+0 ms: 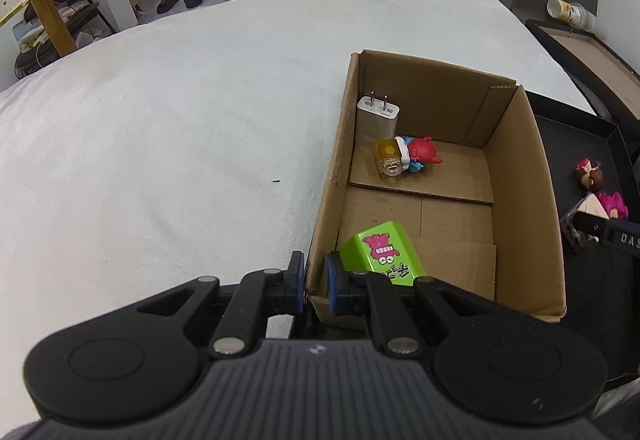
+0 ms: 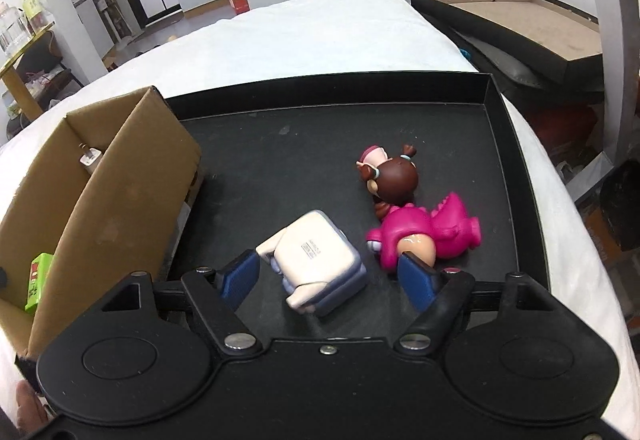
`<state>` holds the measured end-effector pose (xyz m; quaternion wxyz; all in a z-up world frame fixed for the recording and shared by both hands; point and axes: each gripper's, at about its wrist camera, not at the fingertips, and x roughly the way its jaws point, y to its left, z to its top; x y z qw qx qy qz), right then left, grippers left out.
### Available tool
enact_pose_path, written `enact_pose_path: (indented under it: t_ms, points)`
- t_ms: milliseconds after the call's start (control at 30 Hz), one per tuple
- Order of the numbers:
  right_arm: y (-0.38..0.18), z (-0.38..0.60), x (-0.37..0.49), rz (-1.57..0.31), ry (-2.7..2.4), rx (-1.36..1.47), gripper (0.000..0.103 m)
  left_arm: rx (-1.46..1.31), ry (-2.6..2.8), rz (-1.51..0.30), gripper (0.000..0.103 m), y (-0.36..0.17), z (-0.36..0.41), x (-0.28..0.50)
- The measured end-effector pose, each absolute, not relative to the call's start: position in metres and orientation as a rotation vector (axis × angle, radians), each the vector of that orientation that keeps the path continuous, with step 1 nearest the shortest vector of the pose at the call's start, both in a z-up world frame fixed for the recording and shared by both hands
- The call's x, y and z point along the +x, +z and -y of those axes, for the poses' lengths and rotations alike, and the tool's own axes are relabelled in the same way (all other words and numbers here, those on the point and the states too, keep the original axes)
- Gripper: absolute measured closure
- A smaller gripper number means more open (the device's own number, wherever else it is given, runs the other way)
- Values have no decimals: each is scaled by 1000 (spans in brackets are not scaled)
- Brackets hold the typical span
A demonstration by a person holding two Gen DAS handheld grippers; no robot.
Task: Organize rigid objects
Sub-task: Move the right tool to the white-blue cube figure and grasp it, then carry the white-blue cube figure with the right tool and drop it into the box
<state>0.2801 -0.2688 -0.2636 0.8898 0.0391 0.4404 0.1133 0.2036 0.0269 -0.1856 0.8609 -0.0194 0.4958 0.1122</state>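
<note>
Your left gripper point(image 1: 313, 280) has its jaws nearly closed, a narrow gap between the blue pads. Your right gripper point(image 2: 332, 278) has its jaws spread wide, angled downward.

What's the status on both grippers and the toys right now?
Left gripper shut on cardboard box wall. Right gripper open, straddling the cream toy block on the black tray. Pink doll crowds its right finger.

Matt brown cardboard box point(image 1: 520, 175); glossy green plastic block point(image 1: 382, 258); smooth white plastic charger point(image 1: 378, 117), metal prongs; matt black tray point(image 2: 300, 167); glossy pink plastic figurine point(image 2: 424, 232); soft white cloth point(image 1: 160, 119).
</note>
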Motion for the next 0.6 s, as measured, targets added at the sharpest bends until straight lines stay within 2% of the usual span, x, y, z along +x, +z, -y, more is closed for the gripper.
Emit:
enact_pose_path:
  t_ms: [300, 367, 400, 600]
  points:
    - [-268, 267, 286, -890, 241, 72, 34, -20, 250, -1043, 92, -185, -23, 204]
    - [-270, 267, 288, -889, 249, 75, 46, -16, 253, -1041, 92, -185, -23, 204]
    - [-270, 268, 288, -896, 260, 85, 57, -18, 253, -1039, 92, -184, -23, 204]
    - [-268, 268, 279, -932, 269, 87, 58, -34, 254, -1034, 92, -182, -25, 202]
